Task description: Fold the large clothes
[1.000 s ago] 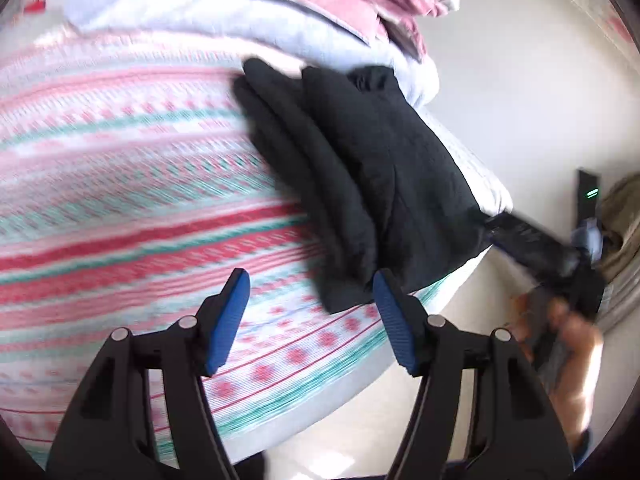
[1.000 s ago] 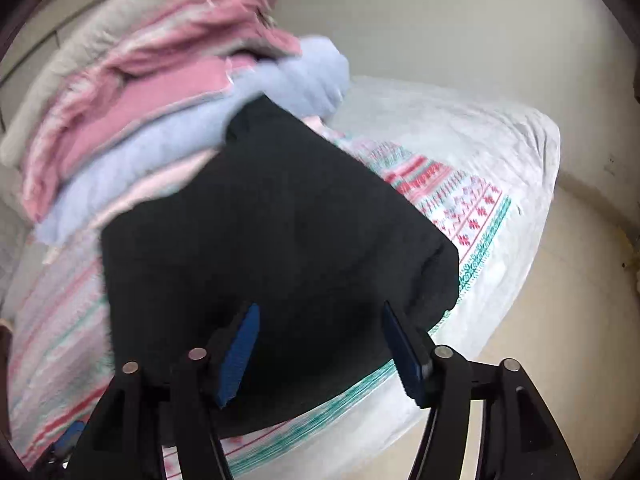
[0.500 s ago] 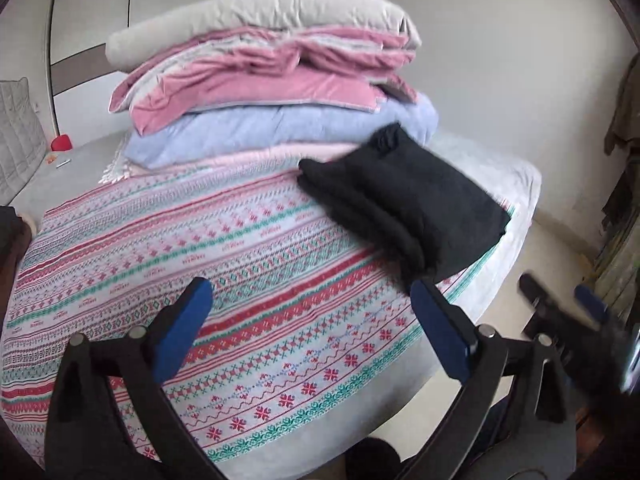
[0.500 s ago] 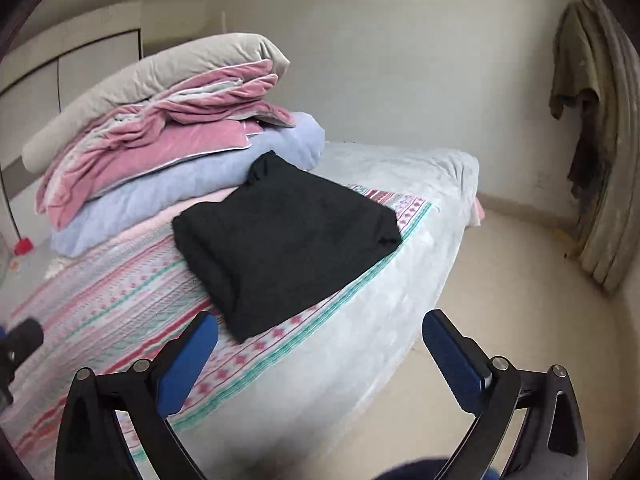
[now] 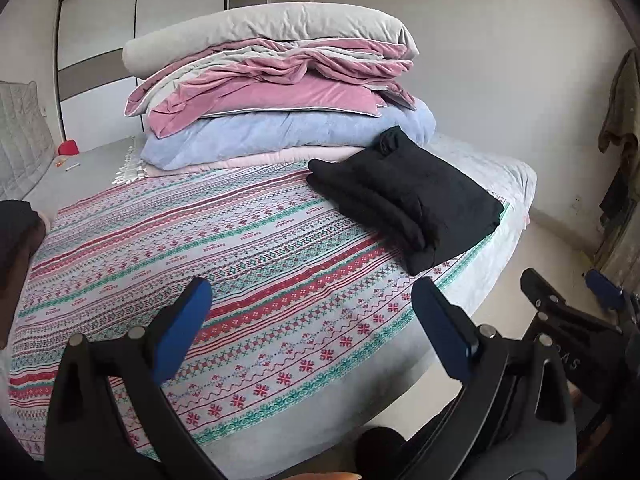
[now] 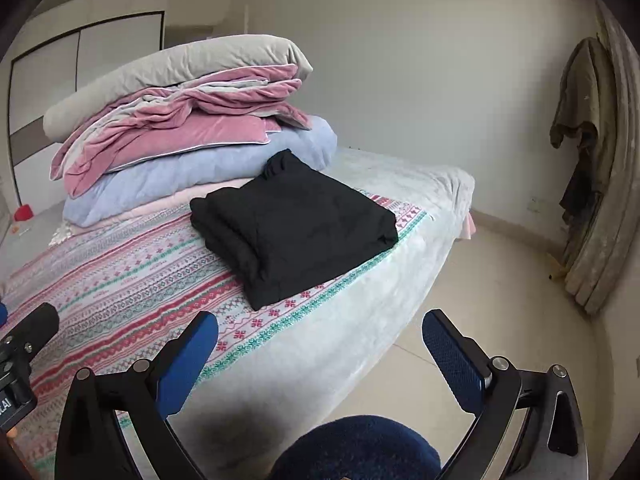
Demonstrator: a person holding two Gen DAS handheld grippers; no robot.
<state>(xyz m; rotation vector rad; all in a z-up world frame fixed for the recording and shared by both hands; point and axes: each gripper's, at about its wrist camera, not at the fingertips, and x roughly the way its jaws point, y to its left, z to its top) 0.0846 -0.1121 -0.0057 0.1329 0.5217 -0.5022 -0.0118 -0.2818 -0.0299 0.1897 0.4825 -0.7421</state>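
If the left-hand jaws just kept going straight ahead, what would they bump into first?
Probably the striped bedspread: the open left gripper points down at it. The folded black garment lies off to the right.

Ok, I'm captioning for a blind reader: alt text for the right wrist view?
A folded black garment lies on a patterned bedspread beside stacked quilts. The open right gripper holds nothing in the foreground.

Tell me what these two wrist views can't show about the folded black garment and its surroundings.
- Folded black garment: its type; the folds hide it in both views.
- Small red object behind the patterned bedspread: too small, left view.
- Dark clothing on the wall: lens edge distorts it, right view.
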